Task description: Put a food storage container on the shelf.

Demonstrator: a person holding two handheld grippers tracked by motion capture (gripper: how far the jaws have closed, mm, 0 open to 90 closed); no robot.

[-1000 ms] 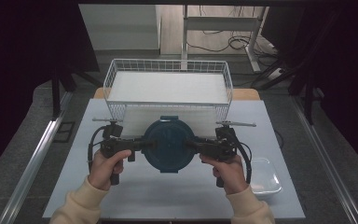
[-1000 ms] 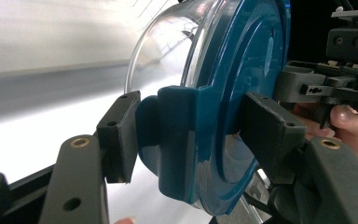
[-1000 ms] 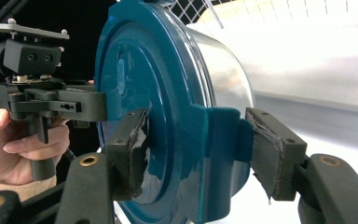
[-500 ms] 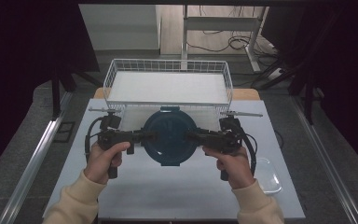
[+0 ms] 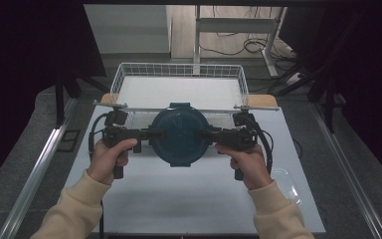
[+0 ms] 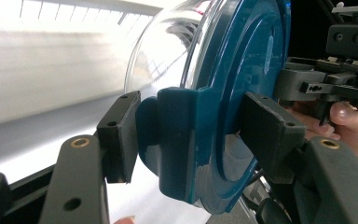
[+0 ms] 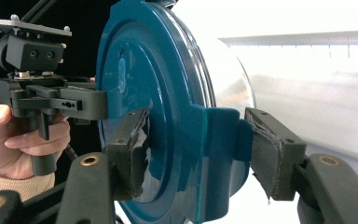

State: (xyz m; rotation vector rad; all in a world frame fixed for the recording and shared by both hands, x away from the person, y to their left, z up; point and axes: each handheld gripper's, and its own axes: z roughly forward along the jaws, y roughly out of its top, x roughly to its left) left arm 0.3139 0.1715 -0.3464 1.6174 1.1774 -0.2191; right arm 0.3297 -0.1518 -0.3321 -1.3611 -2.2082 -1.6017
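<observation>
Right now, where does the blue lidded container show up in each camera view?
High view: blue lidded container centre, between both tongs, before the wire basket.
Left gripper view: centre-right, latch tab clamped.
Right gripper view: centre-left, tab clamped.
Shared landmark: the white table.

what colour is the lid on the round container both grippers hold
Dark teal blue, a round plastic lid over a clear bowl; clearest in the right gripper view.

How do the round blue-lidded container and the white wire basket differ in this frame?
The round blue-lidded clear container is solid-walled and clamped off the table between the left gripper and right gripper. The white wire basket is rectangular, open mesh, larger, and rests untouched on the table. Both sit centred before the person.
</observation>
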